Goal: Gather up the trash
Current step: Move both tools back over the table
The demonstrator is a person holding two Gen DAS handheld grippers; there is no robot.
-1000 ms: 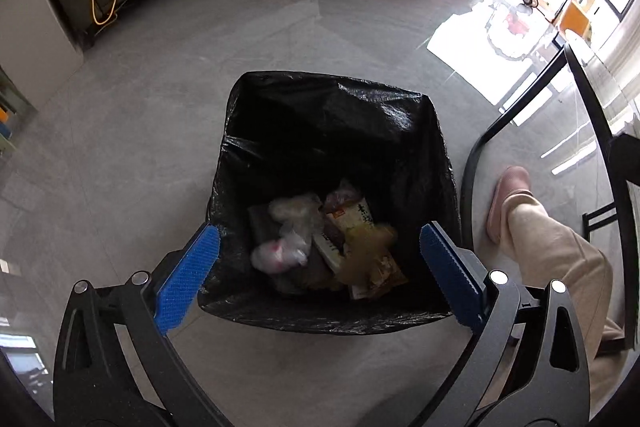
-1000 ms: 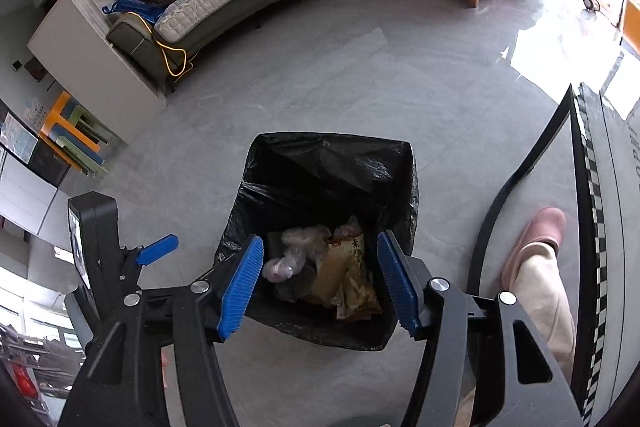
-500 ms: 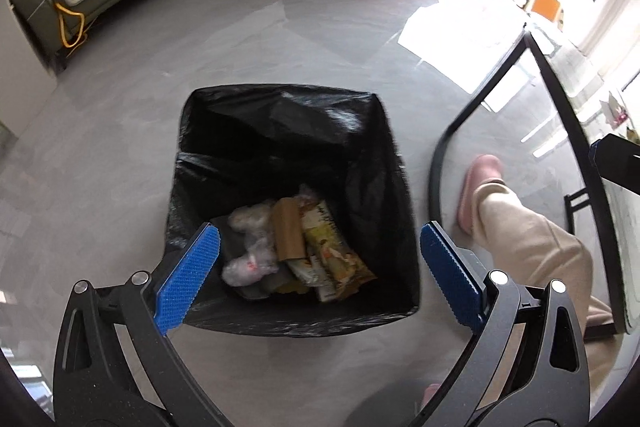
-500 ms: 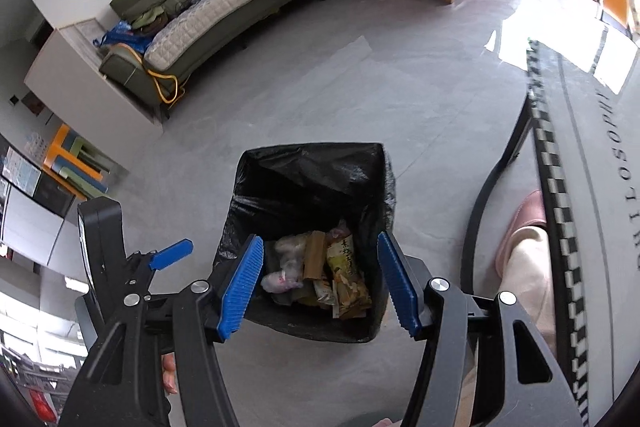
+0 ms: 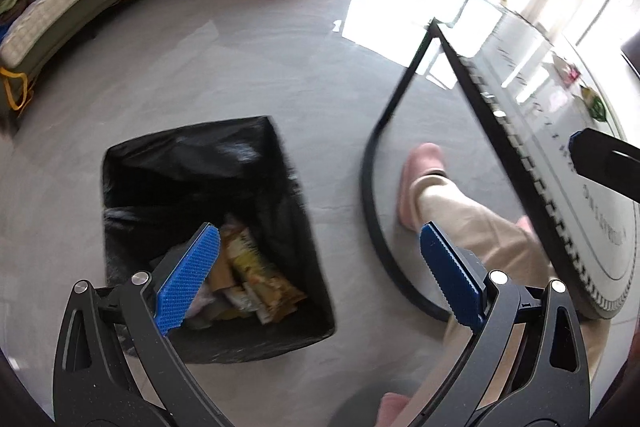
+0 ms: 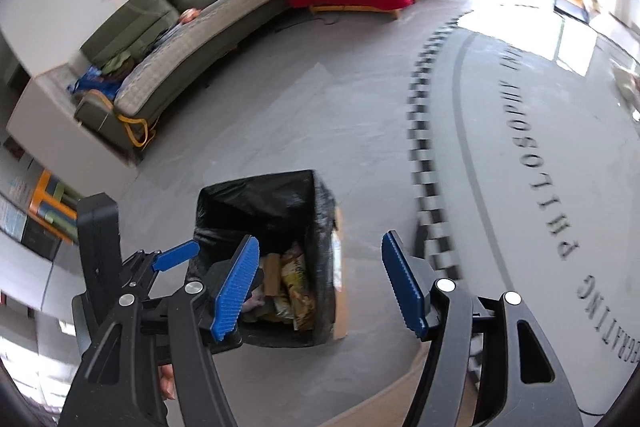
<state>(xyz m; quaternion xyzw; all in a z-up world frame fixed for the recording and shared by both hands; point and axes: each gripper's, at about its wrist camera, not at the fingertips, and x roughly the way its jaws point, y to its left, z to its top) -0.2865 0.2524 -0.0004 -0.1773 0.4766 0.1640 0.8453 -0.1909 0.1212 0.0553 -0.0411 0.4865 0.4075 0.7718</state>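
While both grippers are held above the grey floor (image 5: 248,75), the left gripper (image 5: 316,275) is seen w/ blue pads spread wide & nothing between them, and the right gripper (image 6: 320,283) likewise spread & empty, its jaws having just been opening a bit more. Trash (image 5: 244,279) (wrappers, crumpled packets) is piled at the bottom of the black-bagged bin (image 5: 192,167), which stands on the floor at near left. A glass worktop (image 6: 552,155) w/ checkered edge is seen at right, w/ a person's leg (image 5: 472,223) & pink slipper (image 5: 420,171) beside it.
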